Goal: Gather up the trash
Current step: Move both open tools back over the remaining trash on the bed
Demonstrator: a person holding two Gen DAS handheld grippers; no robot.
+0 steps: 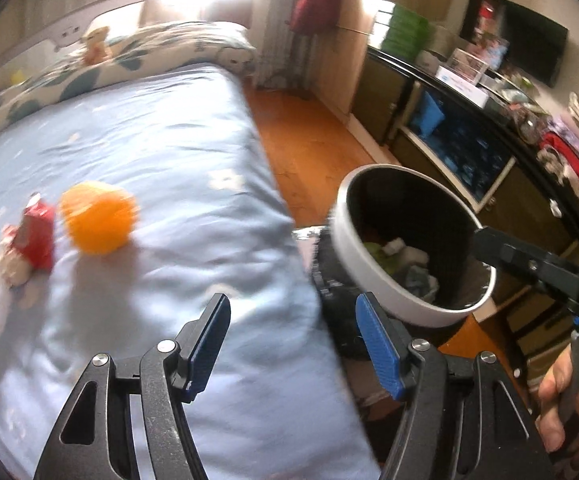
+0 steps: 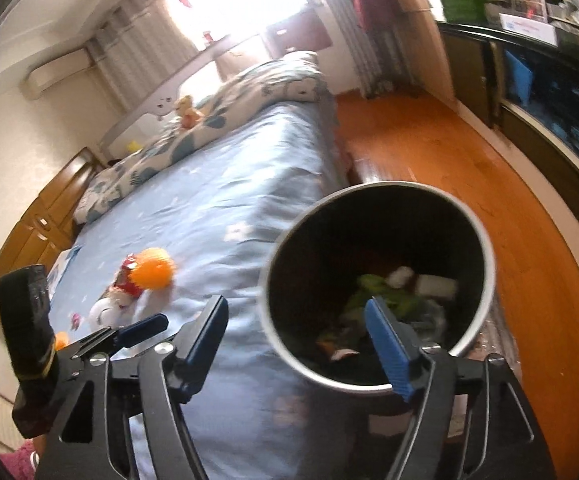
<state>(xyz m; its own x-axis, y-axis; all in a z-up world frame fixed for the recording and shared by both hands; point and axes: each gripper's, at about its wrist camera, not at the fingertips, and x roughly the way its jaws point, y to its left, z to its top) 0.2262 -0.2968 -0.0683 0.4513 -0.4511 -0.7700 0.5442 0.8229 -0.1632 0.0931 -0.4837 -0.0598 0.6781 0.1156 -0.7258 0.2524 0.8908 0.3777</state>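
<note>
A bedroom: blue-sheeted bed (image 1: 149, 160) beside a trash bin (image 2: 377, 284) holding scraps. Both the left gripper (image 1: 289, 328) and right gripper (image 2: 295, 332) are spread, empty; wrappers (image 1: 29, 236) lie at frame left.

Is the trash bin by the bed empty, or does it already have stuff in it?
Not empty. The trash bin stands open-topped, and green and white scraps lie at its bottom, well below the rim.

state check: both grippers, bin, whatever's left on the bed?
left gripper: open, nothing between the jaws
right gripper: open, nothing between the jaws
trash bin: upright beside the bed, no lid, trash inside
orange spiky ball: lying on the bed sheet
red wrapper: on the sheet, beside the ball
</note>
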